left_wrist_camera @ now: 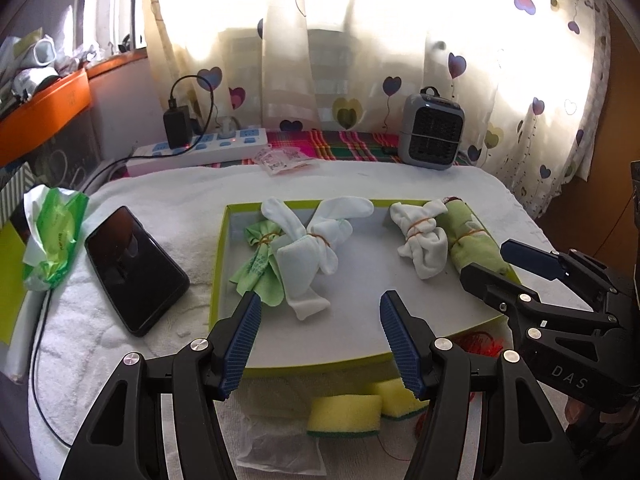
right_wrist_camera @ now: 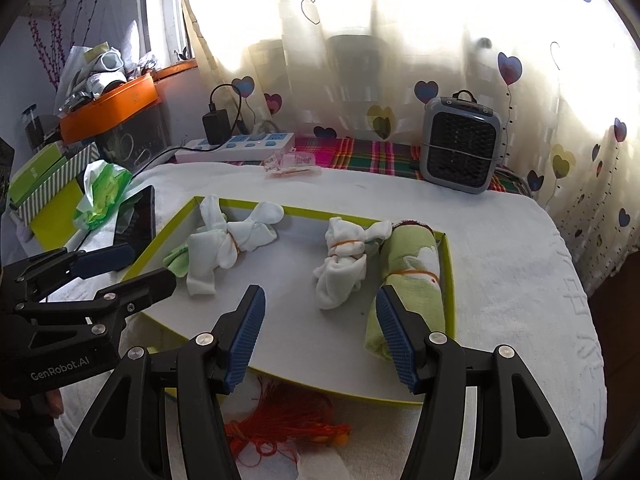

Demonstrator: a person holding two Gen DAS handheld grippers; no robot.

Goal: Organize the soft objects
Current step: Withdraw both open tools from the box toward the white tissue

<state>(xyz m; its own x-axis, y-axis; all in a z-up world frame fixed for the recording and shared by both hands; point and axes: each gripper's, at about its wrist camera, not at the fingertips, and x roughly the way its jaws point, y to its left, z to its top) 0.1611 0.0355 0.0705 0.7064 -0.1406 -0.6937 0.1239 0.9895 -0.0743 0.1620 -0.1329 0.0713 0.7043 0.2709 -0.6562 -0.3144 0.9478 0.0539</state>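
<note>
A: Status of the grippers?

B: Left gripper (left_wrist_camera: 320,340) had its fingers (left_wrist_camera: 240,344) apart, nothing between them, over the near edge of the tray (left_wrist_camera: 224,256). Right gripper (right_wrist_camera: 320,334) was the same: fingers (right_wrist_camera: 244,336) apart and empty, over the tray's near right part.

A: Where were the soft items?

B: All four bundles were in the green-rimmed tray, each tied with a rubber band. Near the left edge: a green cloth bundle (left_wrist_camera: 260,268) with a white sock bundle (left_wrist_camera: 308,256) lying partly across it, touching. Toward the right: a second white sock bundle (left_wrist_camera: 420,236), and just beside it a rolled green towel (left_wrist_camera: 472,236) along the right edge. In the right wrist view, the right finger's pad overlapped the towel's near end; couldn't tell whether it touched.

A: Anything outside the tray?

B: Two yellow sponges (left_wrist_camera: 348,412) on the white towel-covered tabletop (left_wrist_camera: 160,200) just in front of the tray's near edge, with a tangle of orange thread (right_wrist_camera: 280,420) next to them. A dark phone (left_wrist_camera: 136,268) lay left of the tray, a green tissue pack (left_wrist_camera: 52,236) at the left edge. Power strip (left_wrist_camera: 200,148) and small grey fan (left_wrist_camera: 432,132) sat along the far edge by the curtain (left_wrist_camera: 360,40).
</note>
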